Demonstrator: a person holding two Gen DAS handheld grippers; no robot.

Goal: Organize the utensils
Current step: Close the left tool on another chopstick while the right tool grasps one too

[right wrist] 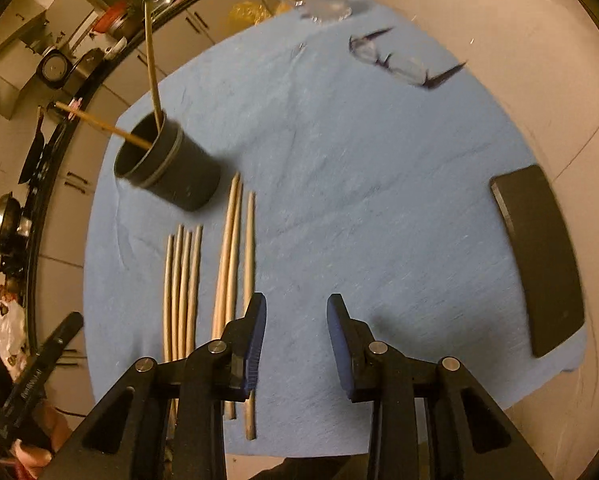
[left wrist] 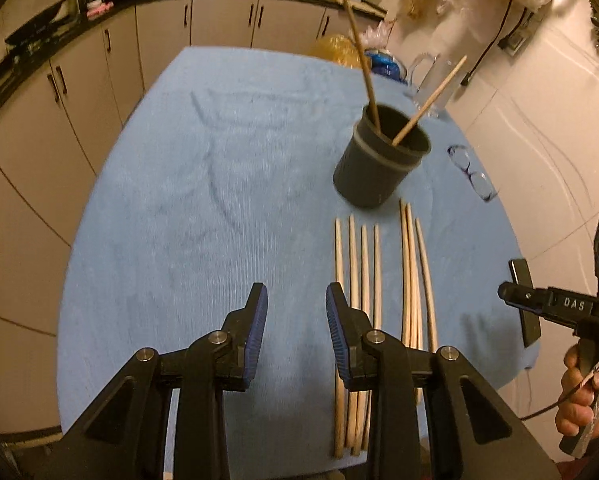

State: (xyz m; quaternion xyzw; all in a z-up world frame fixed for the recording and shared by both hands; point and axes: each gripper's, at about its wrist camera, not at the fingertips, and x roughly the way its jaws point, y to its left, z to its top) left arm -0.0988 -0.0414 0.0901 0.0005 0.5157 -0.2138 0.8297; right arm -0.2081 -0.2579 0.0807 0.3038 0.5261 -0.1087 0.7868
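Note:
A dark grey cup [left wrist: 379, 160] stands on the blue cloth [left wrist: 219, 200] with two wooden chopsticks [left wrist: 363, 68] leaning in it; it also shows in the right wrist view [right wrist: 175, 172]. Several loose chopsticks [left wrist: 363, 272] lie side by side in front of the cup, in two groups [right wrist: 183, 280] [right wrist: 235, 248]. My left gripper [left wrist: 296, 300] is open and empty, above the cloth just left of the chopsticks. My right gripper [right wrist: 296, 308] is open and empty, just right of the chopsticks; it also shows at the right edge of the left wrist view [left wrist: 515, 296].
Eyeglasses [right wrist: 399, 62] lie on the cloth at the far right. A black phone [right wrist: 539, 256] lies near the right edge. A glass pitcher [left wrist: 431, 80] stands behind the cup. Kitchen cabinets [left wrist: 99, 60] run beyond the table.

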